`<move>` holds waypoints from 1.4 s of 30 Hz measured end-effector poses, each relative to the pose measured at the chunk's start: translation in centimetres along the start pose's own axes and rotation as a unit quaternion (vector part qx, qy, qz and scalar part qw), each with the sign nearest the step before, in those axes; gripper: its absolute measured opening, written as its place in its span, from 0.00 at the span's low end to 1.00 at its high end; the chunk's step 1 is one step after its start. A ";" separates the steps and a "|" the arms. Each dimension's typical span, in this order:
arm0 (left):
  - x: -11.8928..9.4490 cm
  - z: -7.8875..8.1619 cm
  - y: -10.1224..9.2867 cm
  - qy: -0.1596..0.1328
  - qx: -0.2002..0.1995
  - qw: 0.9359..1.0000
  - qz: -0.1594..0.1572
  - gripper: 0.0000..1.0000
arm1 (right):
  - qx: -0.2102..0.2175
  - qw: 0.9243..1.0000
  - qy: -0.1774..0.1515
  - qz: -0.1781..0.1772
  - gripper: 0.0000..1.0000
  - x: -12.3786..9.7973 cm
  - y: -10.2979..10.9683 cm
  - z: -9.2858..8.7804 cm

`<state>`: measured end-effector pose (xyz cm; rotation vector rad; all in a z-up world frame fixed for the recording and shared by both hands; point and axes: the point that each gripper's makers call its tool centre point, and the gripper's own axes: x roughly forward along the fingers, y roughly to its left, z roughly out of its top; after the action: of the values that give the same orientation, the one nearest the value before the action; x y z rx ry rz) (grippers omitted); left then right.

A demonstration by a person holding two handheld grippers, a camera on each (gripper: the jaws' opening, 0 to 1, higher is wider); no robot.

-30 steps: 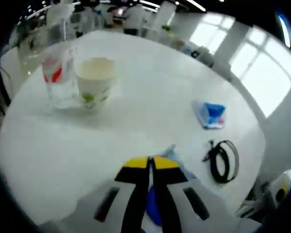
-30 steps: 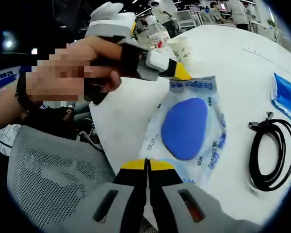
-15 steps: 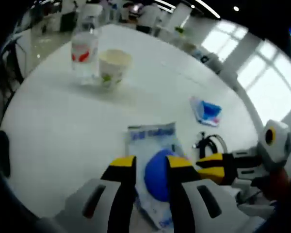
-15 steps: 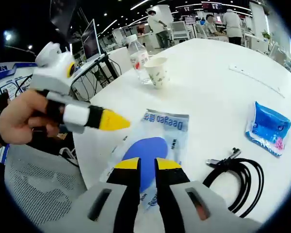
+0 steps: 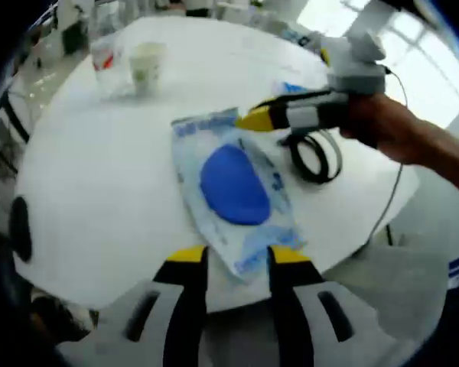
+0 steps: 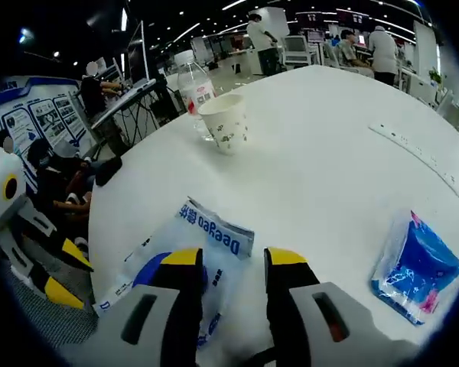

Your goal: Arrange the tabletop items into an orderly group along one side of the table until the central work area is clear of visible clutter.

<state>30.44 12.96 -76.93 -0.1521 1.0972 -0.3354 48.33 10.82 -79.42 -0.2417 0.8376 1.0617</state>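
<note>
We saw a round white table [image 5: 99,199] carrying everything, and we took the clear plastic pouch with blue print and a blue oval pad inside [image 5: 231,187] as our landmark; it lay flat near the table's edge closest to the left gripper view. The left gripper [image 5: 236,256], white with yellow tips, had its jaws spread apart, one on each side of the pouch's near end, holding nothing. The right gripper [image 6: 228,258] likewise stood with jaws parted above the pouch's printed end [image 6: 206,229], gripping nothing; in the left gripper view its yellow tip pointed at the pouch's far edge, a hand [image 5: 382,126] wrapped around its body. Just beyond the pouch on the hand's side lay a coiled black cable [image 5: 314,155]. Well apart from the pouch, toward the table's far side, a clear plastic water bottle with a red label [image 6: 193,86] stood upright just beside a white paper cup with green sprigs [image 6: 224,122]. A small blue soft packet [image 6: 417,267] lay off to the pouch's side.
</note>
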 end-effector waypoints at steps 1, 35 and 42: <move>0.2 0.5 -1.4 -0.015 0.016 0.999 -0.045 0.32 | 0.002 1.000 0.000 0.001 0.33 0.3 -0.2 0.0; 2.8 -1.2 0.4 0.069 0.312 0.947 -0.026 0.01 | -0.038 0.999 0.009 -0.001 0.04 -1.6 -0.7 -0.1; 2.8 1.9 4.1 0.034 0.230 0.972 0.020 0.02 | 0.006 0.999 -0.013 -0.032 0.02 -5.6 -2.5 -1.2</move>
<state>34.07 15.81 -79.61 0.2953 1.0620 -0.5520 48.63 5.14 -76.74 -0.2434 0.8072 0.9978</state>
